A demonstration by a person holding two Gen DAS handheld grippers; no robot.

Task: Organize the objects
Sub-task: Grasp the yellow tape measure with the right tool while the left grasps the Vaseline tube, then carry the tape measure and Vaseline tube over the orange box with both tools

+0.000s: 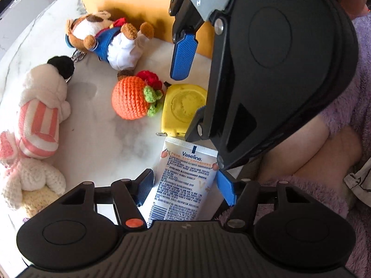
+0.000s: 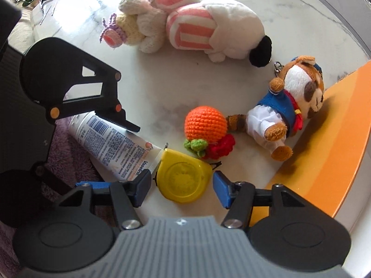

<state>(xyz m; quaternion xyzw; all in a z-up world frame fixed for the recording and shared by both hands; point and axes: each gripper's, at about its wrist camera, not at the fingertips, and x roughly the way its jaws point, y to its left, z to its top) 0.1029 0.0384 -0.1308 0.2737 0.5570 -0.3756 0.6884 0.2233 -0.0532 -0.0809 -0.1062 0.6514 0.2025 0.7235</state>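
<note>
A white Vaseline tube (image 1: 183, 183) lies on the marble table between the fingers of my left gripper (image 1: 185, 187); the jaws stand around it, and I cannot tell whether they press it. It also shows in the right wrist view (image 2: 113, 139). A yellow tape measure (image 2: 184, 180) lies between the open fingers of my right gripper (image 2: 182, 191), apart from both pads. In the left wrist view the tape measure (image 1: 183, 106) sits under the right gripper (image 1: 185, 88).
An orange crochet fruit (image 2: 205, 125), a brown dog plush (image 2: 287, 113), a white striped plush (image 2: 215, 32) and a crochet bunny (image 2: 136, 32) lie on the marble table (image 2: 150, 88). An orange box (image 2: 324, 153) stands at the right. A purple fleece sleeve (image 1: 324, 192) is near the table edge.
</note>
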